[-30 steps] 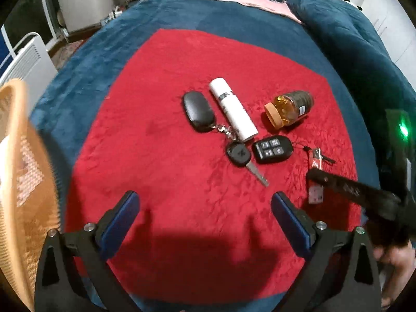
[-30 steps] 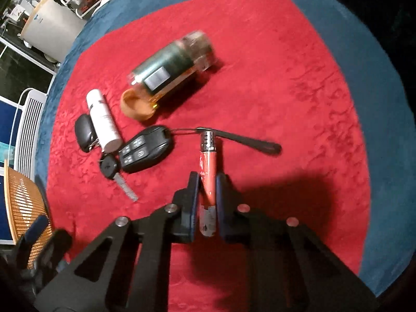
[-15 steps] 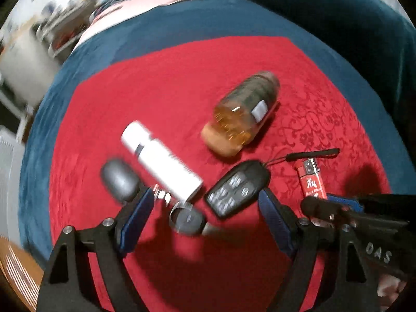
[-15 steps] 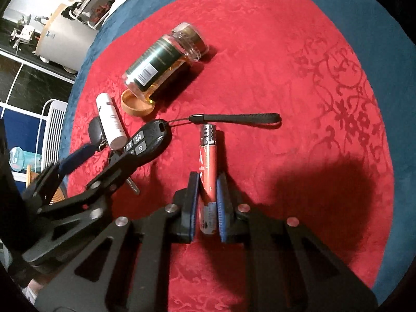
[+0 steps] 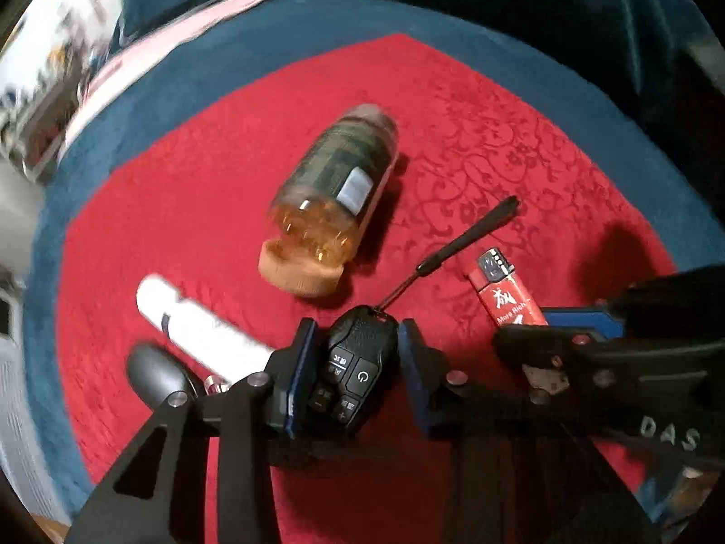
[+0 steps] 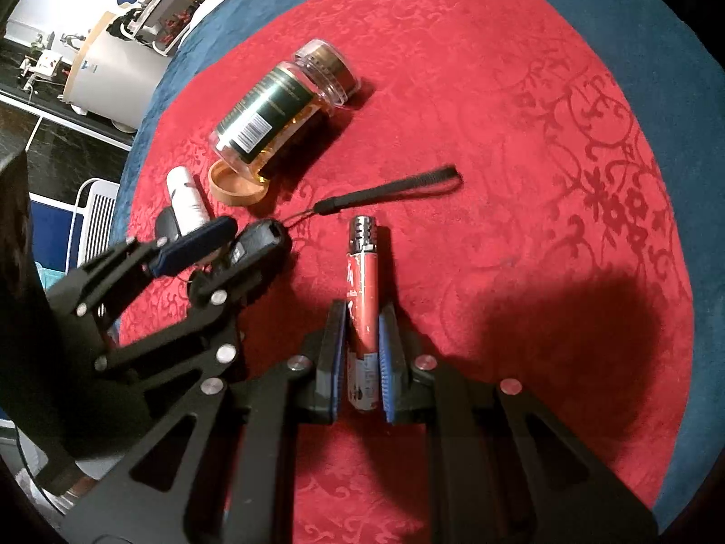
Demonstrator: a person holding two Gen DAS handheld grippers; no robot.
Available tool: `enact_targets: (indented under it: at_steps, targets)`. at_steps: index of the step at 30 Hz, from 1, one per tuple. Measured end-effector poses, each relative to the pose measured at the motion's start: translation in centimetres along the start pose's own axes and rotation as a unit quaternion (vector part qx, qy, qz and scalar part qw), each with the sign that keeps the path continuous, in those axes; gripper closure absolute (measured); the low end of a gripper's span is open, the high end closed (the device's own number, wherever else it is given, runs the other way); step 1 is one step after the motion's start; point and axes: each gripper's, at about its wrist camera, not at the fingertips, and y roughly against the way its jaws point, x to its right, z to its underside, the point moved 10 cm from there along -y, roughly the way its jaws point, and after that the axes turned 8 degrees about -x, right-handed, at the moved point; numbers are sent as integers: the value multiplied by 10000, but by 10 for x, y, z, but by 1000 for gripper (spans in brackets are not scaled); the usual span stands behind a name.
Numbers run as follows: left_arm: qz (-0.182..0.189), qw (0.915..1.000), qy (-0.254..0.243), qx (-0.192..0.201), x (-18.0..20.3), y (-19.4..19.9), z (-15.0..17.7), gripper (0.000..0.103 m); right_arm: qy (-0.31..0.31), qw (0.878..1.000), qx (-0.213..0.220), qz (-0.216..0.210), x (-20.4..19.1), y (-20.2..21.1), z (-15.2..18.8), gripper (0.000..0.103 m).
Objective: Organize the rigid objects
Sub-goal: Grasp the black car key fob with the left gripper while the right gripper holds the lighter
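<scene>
- The left hand-held gripper (image 5: 358, 365) has its two blue-padded fingers on both sides of a black remote key fob (image 5: 351, 374). The jaws are closing; the left pad touches the fob's side, and the right pad is just beside it with a thin gap.
- The fob is oval, black, with white symbols on its buttons, one of them a power sign. A thin cord goes from its top to a black wrist strap (image 5: 471, 235) that lies on the cloth.
- The right hand-held gripper (image 6: 362, 358) is pressed together on a red lighter (image 6: 362, 299). The lighter is slim, with white print on its side and a metal head with small holes, and it points away from the fingers.
- All things lie on a red patterned cloth (image 6: 521, 90) spread over a dark blue blanket (image 6: 670, 22). The fob and the lighter are in the cloth's middle part, near each other.
- A clear bottle (image 5: 340, 190) with amber capsules and a dark green label lies on its side just beyond the fob. Its tan cap (image 5: 299, 274) lies at its mouth.
- A white tube (image 5: 199, 331) lies beside the left finger, and a dark grey oval fob (image 5: 156, 376) lies just beside the tube.
</scene>
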Motion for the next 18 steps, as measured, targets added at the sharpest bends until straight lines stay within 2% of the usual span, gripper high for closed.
enact_targets:
  at_steps: [1,3,5,6,9,12,14,15,18]
  targets:
    - [202,9996,202,17,-6,0,1,65,1,10000,-2,-8,-2,-1,-1,89]
    - [575,9960,678,8,-21,-2,7,56,-8,10000,-3,-23,-4,-2,-2,89]
    - [612,9938,927,42,-32,-4,13,44,-17,10000,-13,-36,-5,-4,-4,89]
    - [620,9932,979,93,-34,-4,14,43,-24,10000,-13,-39,-5,-4,-4,89]
    - [498,9947,895,118,-31,-4,13,43,-18,10000,3,-16,-5,-4,-4,89]
    - [223,9986,461,89,-13,-2,20,42,-26,10000,-22,-32,-6,-4,-4,89]
    - [87,9996,249,88,-6,-2,21,44,-5,10000,-40,-8,-6,-5,-4,89]
    - [150,9996,223,84,-2,-1,22,53,5,10000,-44,7,-6,-5,-5,89]
    - [374,9986,362,84,2,3,26,68,102,9999,-26,111,-9,-7,-6,89]
